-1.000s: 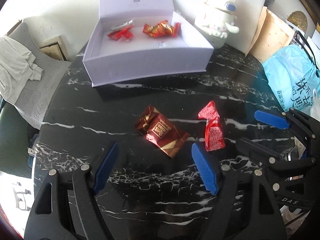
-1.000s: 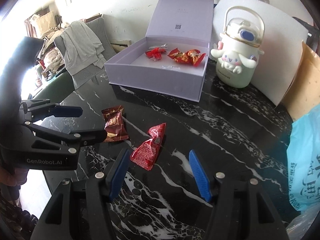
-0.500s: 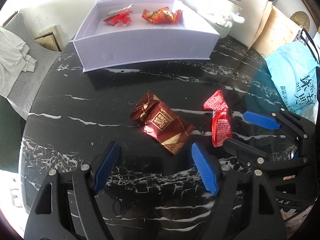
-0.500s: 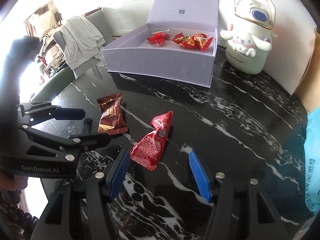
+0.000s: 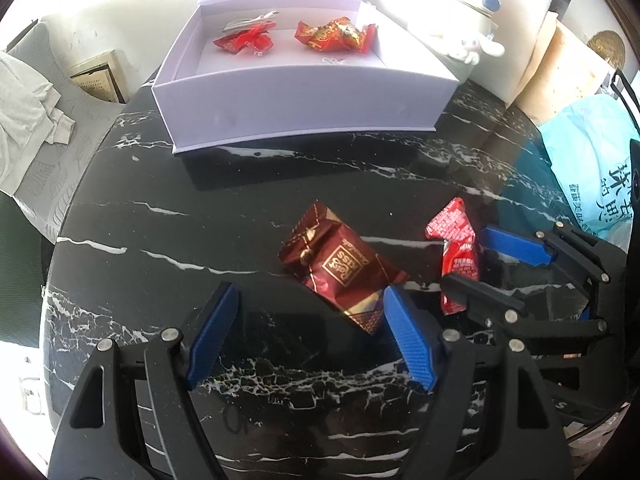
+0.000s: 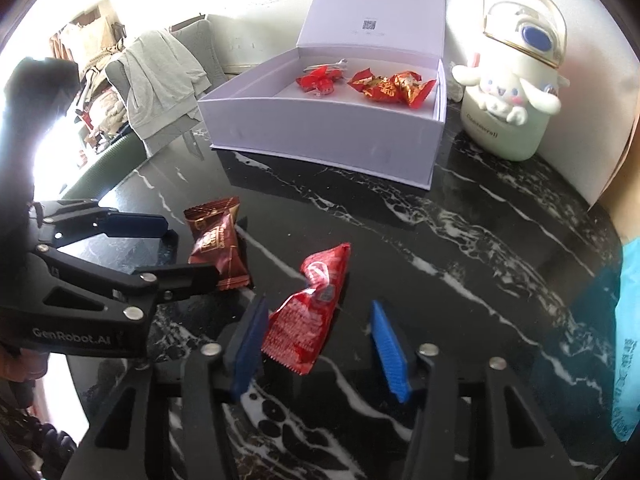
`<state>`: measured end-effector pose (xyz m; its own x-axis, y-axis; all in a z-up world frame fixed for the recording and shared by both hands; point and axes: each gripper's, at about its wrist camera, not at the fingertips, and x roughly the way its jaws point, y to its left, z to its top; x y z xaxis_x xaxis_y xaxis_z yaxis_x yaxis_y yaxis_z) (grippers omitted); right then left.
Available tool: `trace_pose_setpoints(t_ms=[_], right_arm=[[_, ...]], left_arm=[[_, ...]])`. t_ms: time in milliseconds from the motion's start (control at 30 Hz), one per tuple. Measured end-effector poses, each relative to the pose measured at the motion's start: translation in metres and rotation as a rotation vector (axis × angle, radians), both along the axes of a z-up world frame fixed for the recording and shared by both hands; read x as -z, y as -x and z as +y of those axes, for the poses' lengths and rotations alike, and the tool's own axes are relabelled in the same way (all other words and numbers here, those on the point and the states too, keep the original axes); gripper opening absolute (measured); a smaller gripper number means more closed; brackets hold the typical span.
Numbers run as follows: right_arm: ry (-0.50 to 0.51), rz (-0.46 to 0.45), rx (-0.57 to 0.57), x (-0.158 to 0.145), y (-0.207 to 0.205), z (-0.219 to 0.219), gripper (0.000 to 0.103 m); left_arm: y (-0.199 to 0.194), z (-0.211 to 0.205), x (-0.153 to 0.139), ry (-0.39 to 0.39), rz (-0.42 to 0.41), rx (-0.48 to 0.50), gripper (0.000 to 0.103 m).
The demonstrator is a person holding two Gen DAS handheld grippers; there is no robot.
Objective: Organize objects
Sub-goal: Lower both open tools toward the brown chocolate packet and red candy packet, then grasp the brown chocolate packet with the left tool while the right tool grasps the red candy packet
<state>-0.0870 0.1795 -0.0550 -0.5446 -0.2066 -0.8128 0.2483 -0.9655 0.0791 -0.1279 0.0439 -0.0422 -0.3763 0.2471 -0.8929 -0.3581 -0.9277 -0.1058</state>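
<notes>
A dark red candy packet (image 5: 340, 268) (image 6: 216, 248) lies on the black marble table (image 5: 160, 240). My left gripper (image 5: 310, 292) (image 6: 191, 250) is open, and the packet's near end sits by its right finger. A bright red packet (image 6: 308, 320) (image 5: 458, 252) lies between the open fingers of my right gripper (image 6: 319, 308) (image 5: 466, 256), close to the left pad; I cannot tell if it touches. Behind stands an open lavender box (image 5: 300, 108) (image 6: 320, 136) holding red candies (image 5: 244, 42) and red-gold candies (image 5: 336, 36).
A white character bottle (image 6: 508, 92) stands right of the box against a white board (image 6: 592, 80). A blue plastic bag (image 5: 596, 168) sits at the table's right edge. A chair draped with grey cloth (image 6: 160, 80) stands beyond the rounded left edge.
Both grippers have moved forward and lower towards the packets, which now reach between their fingers. Both stay open. The packets have not moved on the table.
</notes>
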Motion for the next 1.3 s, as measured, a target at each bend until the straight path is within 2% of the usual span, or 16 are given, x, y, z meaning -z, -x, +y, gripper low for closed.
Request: trace_pose_setpoints(t_ms=[100, 167, 200, 400, 633, 767, 867, 967, 1200, 1300], right_arm=[[0.015, 0.0, -0.015, -0.001, 0.001, 0.0, 0.03], [0.004, 0.008, -0.018, -0.001, 0.0, -0.001, 0.027], [-0.009, 0.014, -0.019, -0.001, 0.0, -0.002, 0.022], [-0.011, 0.009, -0.016, -0.003, -0.004, 0.005, 0.02], [0.032, -0.003, -0.003, -0.002, -0.009, 0.016, 0.02], [0.041, -0.009, 0.026, -0.002, -0.011, 0.023, 0.02], [0.055, -0.013, 0.039, -0.002, -0.01, 0.027, 0.02], [0.067, -0.013, 0.049, -0.003, -0.009, 0.03, 0.024], [0.091, 0.008, 0.044, -0.007, -0.008, 0.026, 0.048], [0.091, 0.015, 0.032, -0.007, -0.006, 0.021, 0.05]], left_arm=[[0.002, 0.001, 0.0, -0.003, -0.002, -0.007, 0.075], [0.002, 0.001, -0.001, -0.01, -0.002, -0.011, 0.075], [0.003, 0.002, 0.0, -0.013, -0.003, -0.013, 0.075], [0.005, 0.008, 0.0, -0.027, 0.004, -0.016, 0.075], [0.007, 0.027, 0.003, 0.033, 0.045, 0.002, 0.075], [0.009, 0.028, 0.003, 0.008, 0.067, -0.001, 0.075], [0.008, 0.028, 0.004, 0.004, 0.081, -0.012, 0.073], [0.005, 0.03, 0.005, 0.041, 0.105, -0.007, 0.067], [0.001, 0.028, 0.004, 0.04, 0.126, 0.015, 0.054], [-0.003, 0.026, 0.003, 0.023, 0.124, 0.041, 0.053]])
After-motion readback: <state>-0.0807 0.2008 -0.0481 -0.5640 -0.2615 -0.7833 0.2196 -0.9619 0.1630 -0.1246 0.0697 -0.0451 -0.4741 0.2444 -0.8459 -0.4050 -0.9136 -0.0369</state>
